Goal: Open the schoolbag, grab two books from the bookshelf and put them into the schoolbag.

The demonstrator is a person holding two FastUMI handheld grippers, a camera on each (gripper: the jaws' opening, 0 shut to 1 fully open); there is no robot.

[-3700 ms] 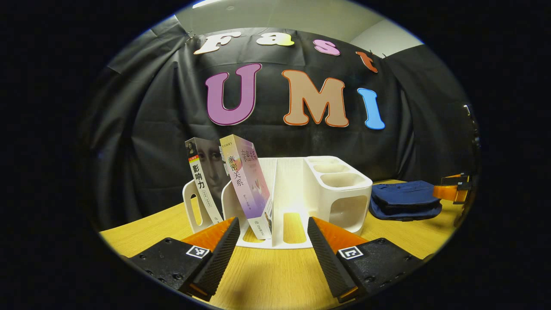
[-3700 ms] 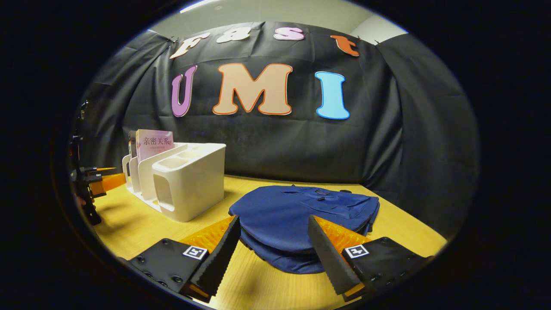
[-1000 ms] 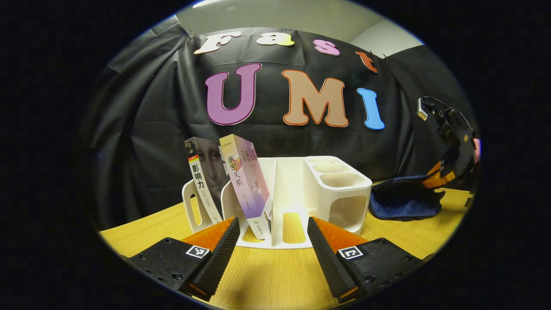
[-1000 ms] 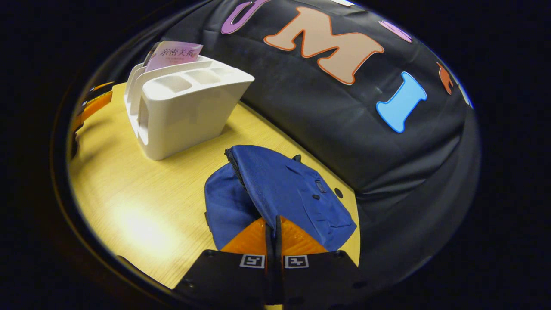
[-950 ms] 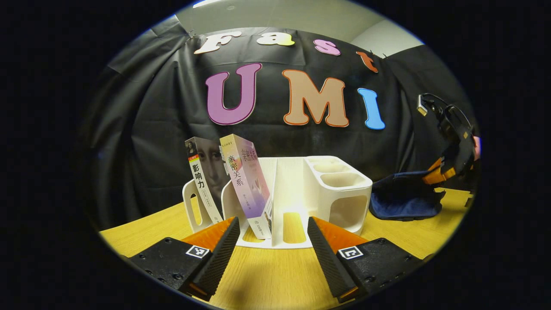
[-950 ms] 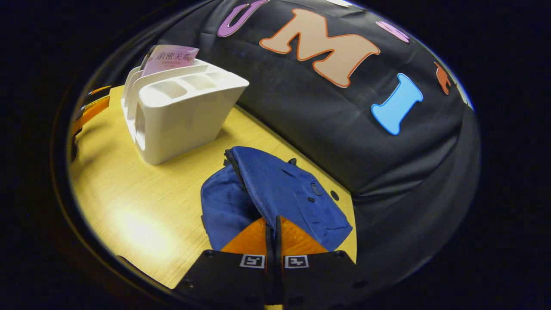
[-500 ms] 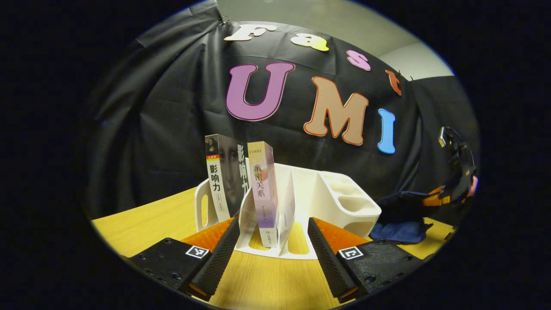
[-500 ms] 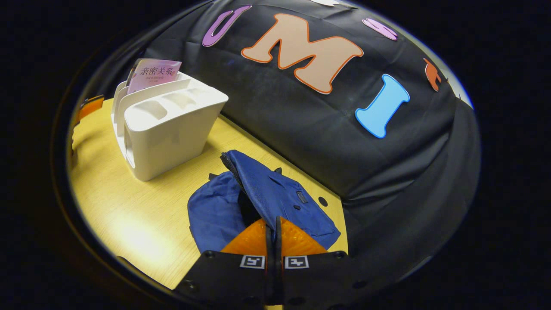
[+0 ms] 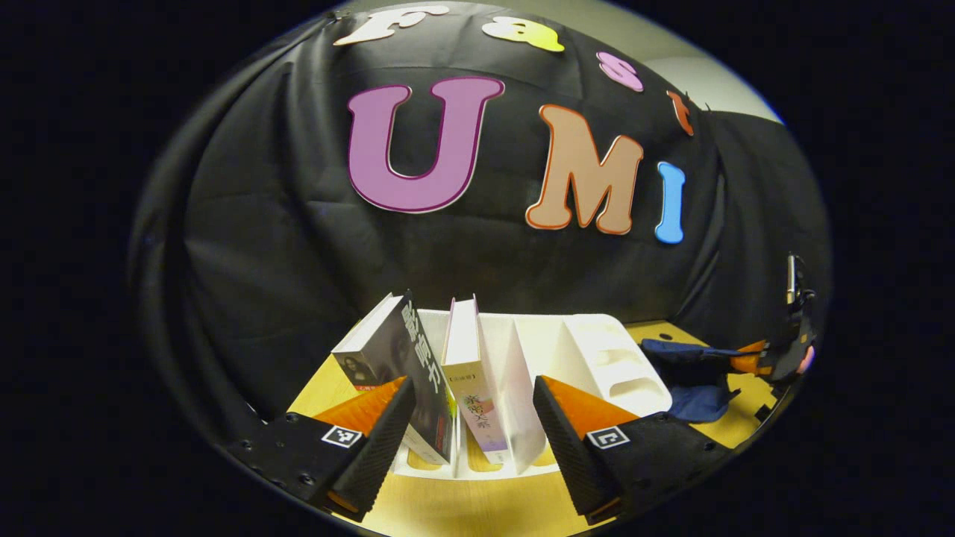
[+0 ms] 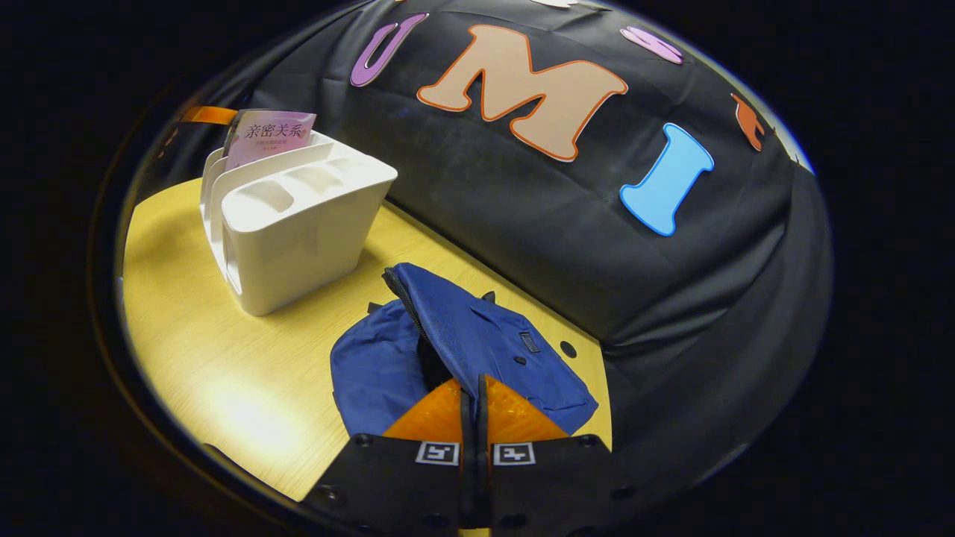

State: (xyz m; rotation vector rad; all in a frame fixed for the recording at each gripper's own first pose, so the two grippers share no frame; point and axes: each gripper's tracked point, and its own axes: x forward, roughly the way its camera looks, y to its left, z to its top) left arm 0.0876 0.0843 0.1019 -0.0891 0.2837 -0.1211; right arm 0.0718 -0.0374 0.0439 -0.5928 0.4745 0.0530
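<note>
Two books stand in the white bookshelf [image 9: 582, 350]: a dark one [image 9: 406, 358] leaning left and a pale pink one [image 9: 470, 365] beside it. My left gripper [image 9: 474, 384] is open, above and just in front of the shelf, with both books' tops between its spread fingers and apart from them. The blue schoolbag [image 10: 388, 373] lies on the table, its flap [image 10: 485, 335] raised. My right gripper [image 10: 474, 382] is shut on the flap's near edge. In the left gripper view the schoolbag [image 9: 686, 373] and right gripper [image 9: 768, 359] sit far right.
The yellow wooden table [image 10: 224, 350] carries the bookshelf [image 10: 298, 216] left of the bag, with the pink book [image 10: 268, 133] showing over its rim. The black cloth wall runs close behind both. Bare tabletop lies between shelf and bag.
My left gripper has risen and moved in over the shelf, now looking down on the books. The right gripper stays shut on the flap, held up and nearly still.
</note>
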